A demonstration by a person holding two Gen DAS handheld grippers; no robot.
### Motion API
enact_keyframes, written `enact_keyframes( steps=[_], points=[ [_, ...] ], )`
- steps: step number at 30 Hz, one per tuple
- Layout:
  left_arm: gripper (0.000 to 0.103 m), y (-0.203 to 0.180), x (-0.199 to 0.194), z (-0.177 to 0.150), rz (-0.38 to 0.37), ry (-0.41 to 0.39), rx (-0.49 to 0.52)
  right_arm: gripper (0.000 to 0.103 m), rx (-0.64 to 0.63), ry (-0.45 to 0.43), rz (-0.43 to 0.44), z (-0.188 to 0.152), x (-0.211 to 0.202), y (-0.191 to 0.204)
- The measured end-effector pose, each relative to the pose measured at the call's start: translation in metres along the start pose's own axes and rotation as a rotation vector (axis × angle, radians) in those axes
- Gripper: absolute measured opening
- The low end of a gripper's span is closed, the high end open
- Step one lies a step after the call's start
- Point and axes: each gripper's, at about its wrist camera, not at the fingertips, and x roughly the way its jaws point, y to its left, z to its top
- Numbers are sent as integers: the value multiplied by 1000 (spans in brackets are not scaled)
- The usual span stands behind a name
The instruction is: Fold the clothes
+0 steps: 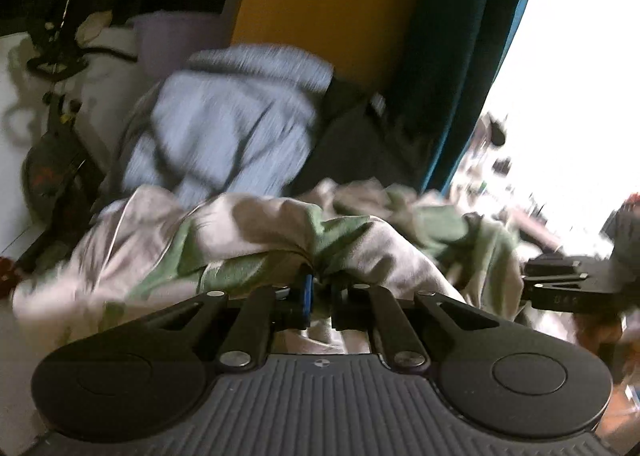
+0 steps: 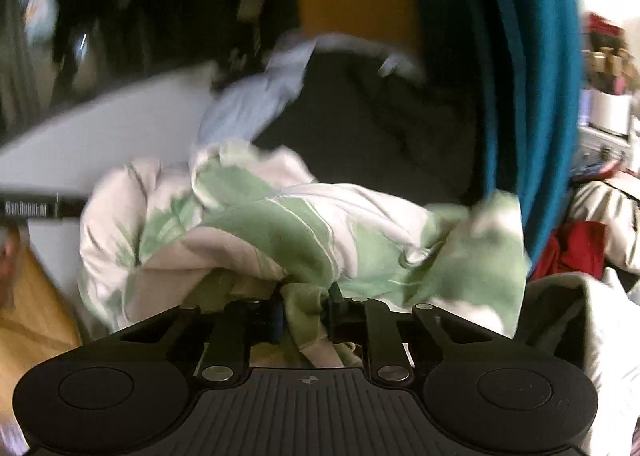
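Both jaws are nearly shut, each pinching a fold of the green-and-white garment (image 1: 256, 240): left gripper (image 1: 320, 288), right gripper (image 2: 306, 304). A blue garment (image 1: 224, 128) lies behind.

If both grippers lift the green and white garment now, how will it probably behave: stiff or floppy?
Probably floppy: the green and white garment lies crumpled in soft folds. It likely sags between the left gripper and right gripper, each pinching a bunched bit. It looks light, unlikely to slip.
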Motion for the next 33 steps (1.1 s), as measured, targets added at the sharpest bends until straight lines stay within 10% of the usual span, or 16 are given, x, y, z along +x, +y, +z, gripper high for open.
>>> enact_keyframes(
  steps=[4,16,23,33],
  points=[
    [8,-11,22,21,-35,-36,-8,14,83,-135,-52,22,-20,-15],
    [10,-9,66,9,45,127,-13,34,-29,76,-152,2,36,-18],
    [12,-8,77,15,57,155,-32,93,-140,15,-192,5,33,-10],
    [12,-8,79,15,64,170,-41,90,-104,68,-180,6,53,-28]
  ],
)
